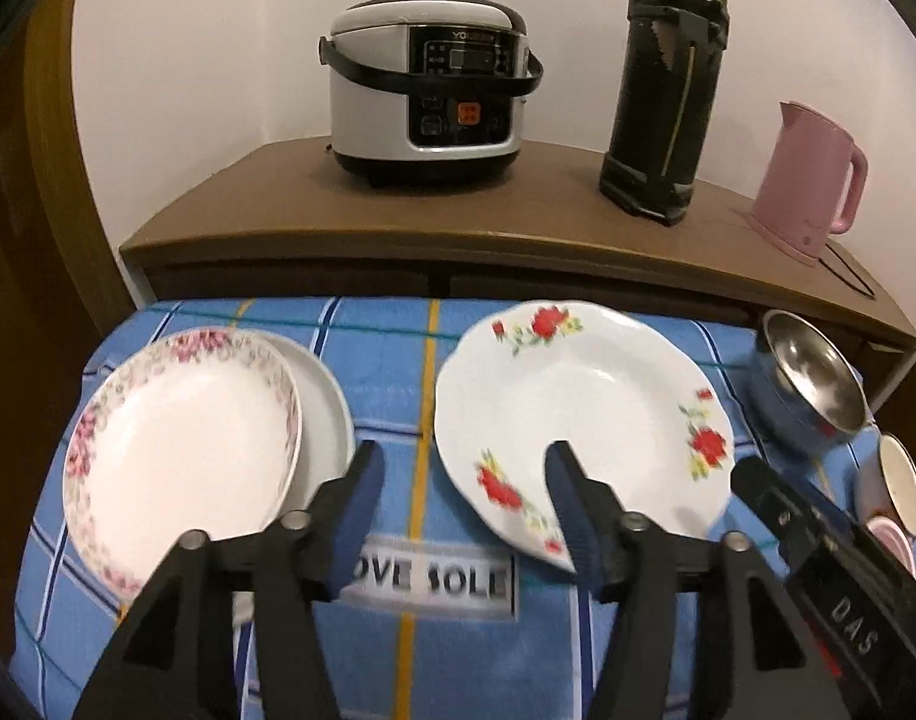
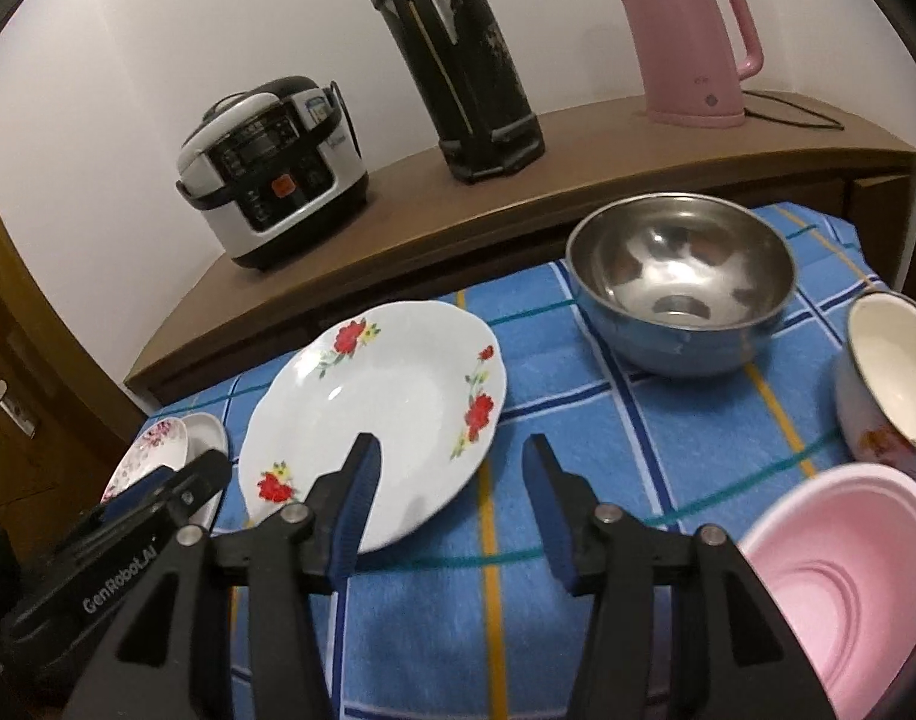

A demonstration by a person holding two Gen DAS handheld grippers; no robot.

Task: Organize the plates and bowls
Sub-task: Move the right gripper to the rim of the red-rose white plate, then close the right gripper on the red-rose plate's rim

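Both grippers, left (image 1: pixel 464 468) and right (image 2: pixel 449 462), gaping empty, red-flower plate (image 1: pixel 584 414) just ahead, nearer the left one.

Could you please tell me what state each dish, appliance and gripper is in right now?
Left gripper: open, empty.
Right gripper: open, empty.
Red-flowered plate: lying alone on the cloth.
Pink-flowered plate: resting on a plain white plate.
Steel bowl: upright, empty.
Pink bowl: empty.
Rice cooker: lid closed.
Pink kettle: lid closed.
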